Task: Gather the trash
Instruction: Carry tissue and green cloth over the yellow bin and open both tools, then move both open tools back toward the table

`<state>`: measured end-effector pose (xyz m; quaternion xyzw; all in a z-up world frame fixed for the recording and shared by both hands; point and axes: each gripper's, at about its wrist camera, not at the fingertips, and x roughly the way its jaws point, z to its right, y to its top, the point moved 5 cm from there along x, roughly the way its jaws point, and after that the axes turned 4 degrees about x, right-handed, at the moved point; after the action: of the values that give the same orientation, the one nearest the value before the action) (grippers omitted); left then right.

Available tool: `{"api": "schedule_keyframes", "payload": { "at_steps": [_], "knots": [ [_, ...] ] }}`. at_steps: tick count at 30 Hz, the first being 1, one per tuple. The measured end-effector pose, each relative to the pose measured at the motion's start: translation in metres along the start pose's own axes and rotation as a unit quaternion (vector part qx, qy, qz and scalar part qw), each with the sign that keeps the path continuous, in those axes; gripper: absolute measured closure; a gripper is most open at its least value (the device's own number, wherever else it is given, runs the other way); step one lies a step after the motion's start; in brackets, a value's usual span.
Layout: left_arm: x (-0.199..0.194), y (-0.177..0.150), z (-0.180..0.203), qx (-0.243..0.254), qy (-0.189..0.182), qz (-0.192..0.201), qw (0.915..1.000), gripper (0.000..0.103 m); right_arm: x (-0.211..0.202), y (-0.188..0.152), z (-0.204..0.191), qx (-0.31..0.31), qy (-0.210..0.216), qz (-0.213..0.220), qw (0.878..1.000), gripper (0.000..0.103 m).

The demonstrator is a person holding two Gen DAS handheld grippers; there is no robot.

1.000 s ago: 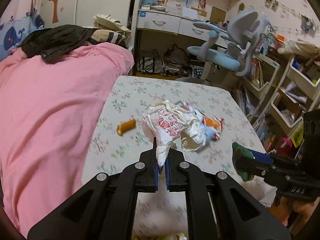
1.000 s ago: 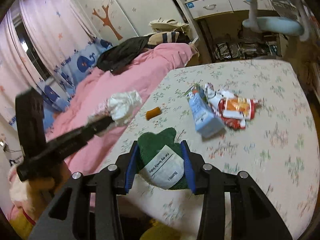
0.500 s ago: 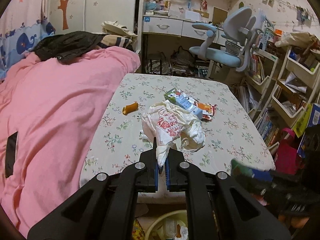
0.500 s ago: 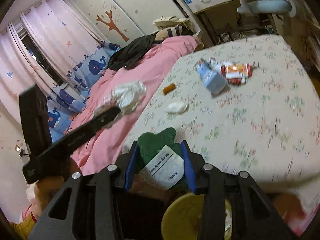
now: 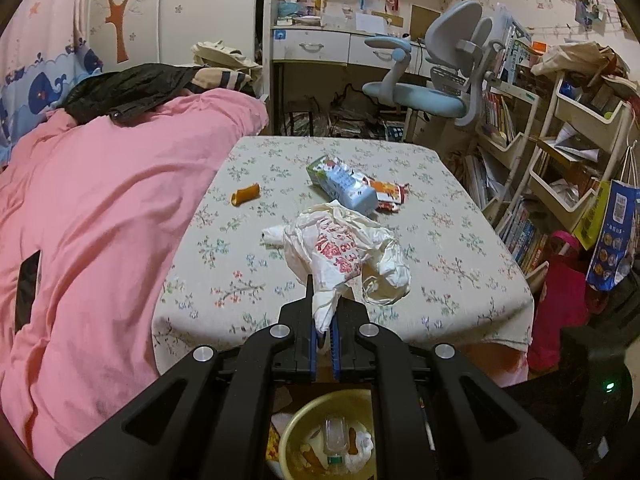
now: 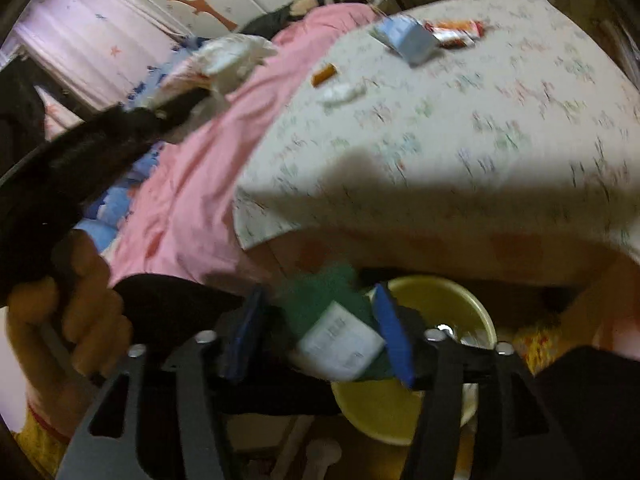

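Left gripper: jaws clamped tight on white plastic bag, pointing down-forward, out past near edge of table. Left hand wrapped round its handle. Right gripper: jaws opening, pointing down below near table edge, green cloth item between them, right pad apart from it.

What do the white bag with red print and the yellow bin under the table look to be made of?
White bag with red print: thin plastic film, probably; it crumples, hangs limp and glints slightly.
Round yellow bin: likely smooth moulded plastic, with a thin even rim and a dull sheen.
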<state>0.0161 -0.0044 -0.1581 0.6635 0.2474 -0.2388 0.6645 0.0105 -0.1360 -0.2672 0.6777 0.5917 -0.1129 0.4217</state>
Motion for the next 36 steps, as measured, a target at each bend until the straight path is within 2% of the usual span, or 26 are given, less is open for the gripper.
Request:
{"api": "schedule_keyframes", "payload": {
  "at_steps": [6, 11, 14, 16, 18, 19, 21, 23, 24, 27, 29, 32, 36],
  "knots": [
    [-0.001, -0.024, 0.002, -0.005, -0.008, -0.027, 0.9996, 0.098, -0.026, 0.013, 0.012, 0.013, -0.033, 0.068, 0.997, 0.036],
    [0.008, -0.065, 0.011, -0.007, -0.024, -0.081, 0.9964, 0.098, -0.050, 0.023, 0.022, 0.020, -0.076, 0.143, 0.987, 0.026],
    [0.018, -0.100, 0.023, -0.008, -0.044, -0.130, 0.9905, 0.098, -0.054, 0.026, 0.024, 0.022, -0.085, 0.161, 0.983, 0.026],
    [0.029, -0.125, 0.031, -0.001, -0.057, -0.178, 0.9824, 0.097, -0.052, 0.027, 0.027, 0.022, -0.086, 0.161, 0.983, 0.025],
    [0.040, -0.146, 0.042, 0.024, -0.065, -0.226, 0.9716, 0.092, -0.053, 0.027, 0.027, 0.021, -0.087, 0.161, 0.983, 0.025],
    [0.041, -0.149, 0.043, 0.030, -0.060, -0.230, 0.9710, 0.089, -0.052, 0.027, 0.026, 0.018, -0.088, 0.161, 0.983, 0.025],
    [0.041, -0.147, 0.043, 0.034, -0.048, -0.224, 0.9728, 0.066, -0.053, 0.026, 0.024, 0.014, -0.090, 0.164, 0.982, 0.025],
    [0.036, -0.135, 0.037, 0.034, -0.017, -0.197, 0.9797, 0.053, -0.056, 0.026, 0.022, 0.010, -0.098, 0.172, 0.980, 0.023],
    [0.029, -0.123, 0.032, 0.035, 0.004, -0.168, 0.9852, 0.048, -0.058, 0.027, 0.021, 0.009, -0.102, 0.176, 0.979, 0.021],
    [0.019, -0.101, 0.026, 0.033, 0.031, -0.124, 0.9912, 0.042, -0.060, 0.028, 0.020, 0.007, -0.111, 0.185, 0.976, 0.021],
    [0.010, -0.084, 0.019, 0.026, 0.060, -0.087, 0.9940, 0.033, -0.061, 0.029, 0.018, 0.003, -0.122, 0.190, 0.974, 0.018],
    [-0.002, -0.062, 0.009, 0.011, 0.086, -0.054, 0.9948, 0.025, -0.062, 0.030, 0.015, -0.009, -0.138, 0.196, 0.971, 0.016],
    [-0.011, -0.039, 0.001, -0.007, 0.112, -0.025, 0.9934, 0.022, -0.062, 0.030, 0.008, -0.028, -0.150, 0.203, 0.967, 0.013]
  ]
}}
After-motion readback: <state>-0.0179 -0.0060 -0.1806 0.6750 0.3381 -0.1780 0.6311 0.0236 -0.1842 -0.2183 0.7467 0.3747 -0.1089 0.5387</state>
